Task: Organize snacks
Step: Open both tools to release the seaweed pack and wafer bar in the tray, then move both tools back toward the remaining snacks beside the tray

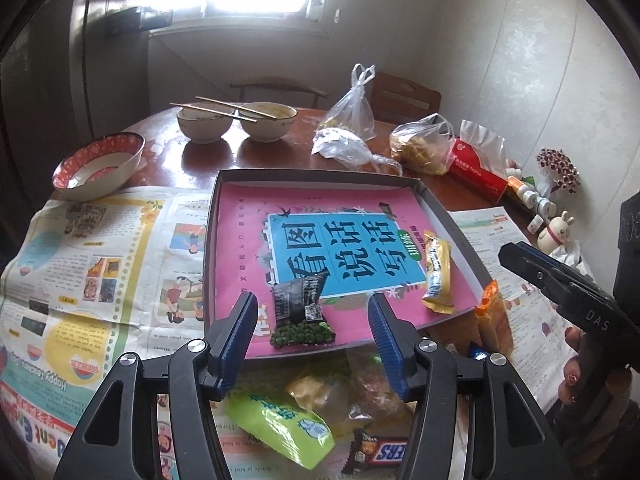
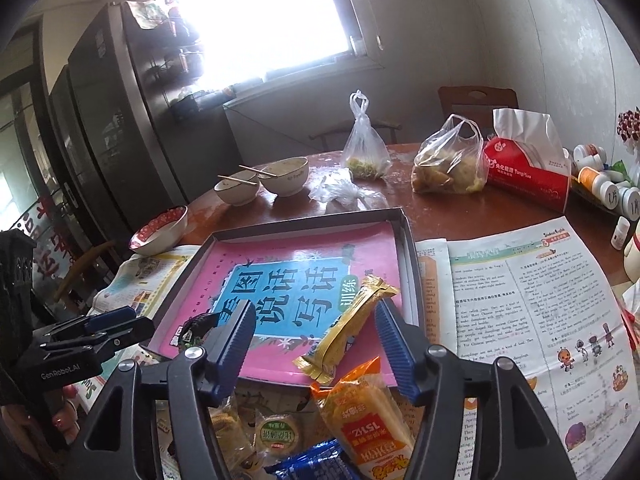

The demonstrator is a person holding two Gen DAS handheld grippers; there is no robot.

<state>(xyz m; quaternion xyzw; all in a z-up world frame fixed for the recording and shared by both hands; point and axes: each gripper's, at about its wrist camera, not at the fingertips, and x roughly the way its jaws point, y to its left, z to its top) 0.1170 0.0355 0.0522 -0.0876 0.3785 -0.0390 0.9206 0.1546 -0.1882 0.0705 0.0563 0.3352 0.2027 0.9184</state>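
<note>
Tray: a shallow box (image 1: 452, 216) lined with a pink-and-blue booklet sat on the newspaper-covered table, at 12 o'clock from both grippers.
Left gripper: the left gripper (image 1: 312, 312) hung over the tray's near edge, jaws apart and empty; the green-pea packet (image 1: 302, 308) lay flat on the lining between and beyond the pads, untouched.
Right gripper: the right gripper (image 2: 314, 326) likewise stood open and empty; the gold wafer packet (image 2: 348, 328) lay in the tray's near right corner, its tail reaching the near rim.
Placed snacks: in the left view the wafer packet lay at 3 o'clock from the pea packet, well apart.
Remaining pile: the lime-green packet (image 1: 280, 424), the Snickers bar (image 1: 380, 452), the orange cracker pack (image 2: 368, 420), the blue packet (image 2: 316, 464) and the round biscuit (image 2: 278, 434) lay outside the tray, at 6 o'clock beneath the grippers.
Step in hand (judged): release appeared complete; the next pick was from the pile.
Technique (judged): clear the rim before descending; seize crinkly wrappers across the narrow width, one at a time; set each into bare lining at 10 to 12 o'clock, away from the two already laid.
</note>
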